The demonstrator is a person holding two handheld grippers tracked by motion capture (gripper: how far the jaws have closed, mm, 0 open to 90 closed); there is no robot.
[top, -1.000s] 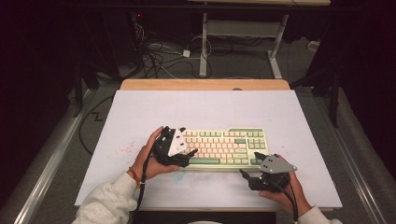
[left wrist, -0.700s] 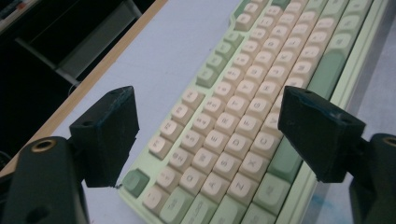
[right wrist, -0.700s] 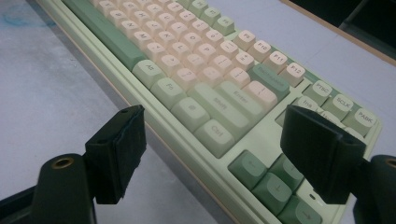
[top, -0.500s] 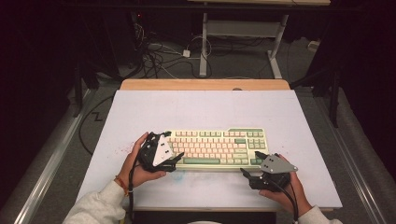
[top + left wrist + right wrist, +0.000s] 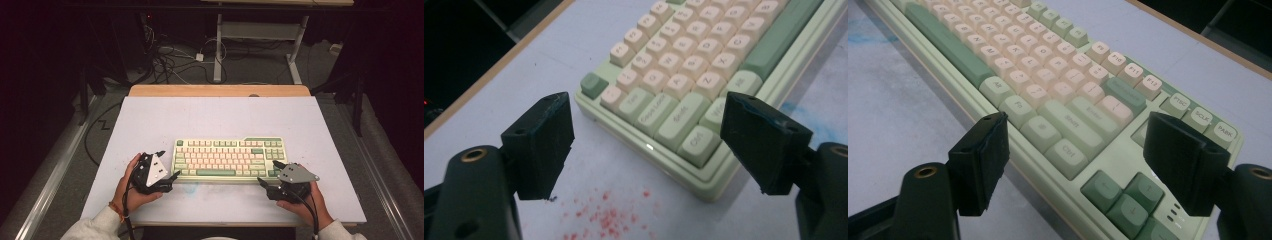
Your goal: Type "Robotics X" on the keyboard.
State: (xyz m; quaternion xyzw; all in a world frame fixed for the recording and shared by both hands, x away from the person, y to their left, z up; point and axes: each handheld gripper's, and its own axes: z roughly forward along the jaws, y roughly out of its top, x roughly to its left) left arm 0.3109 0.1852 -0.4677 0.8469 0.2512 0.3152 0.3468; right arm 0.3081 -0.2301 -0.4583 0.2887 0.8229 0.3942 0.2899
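Your left gripper (image 5: 169,165) and right gripper (image 5: 266,174), jaws spread and empty, flanked the green keyboard (image 5: 229,158) lying mid-table (near your edge); next, probably, close on both ends together

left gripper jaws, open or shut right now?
Open. In the left gripper view the left gripper has its two black jaws spread wide, with the keyboard corner and bare table visible between them; nothing is held.
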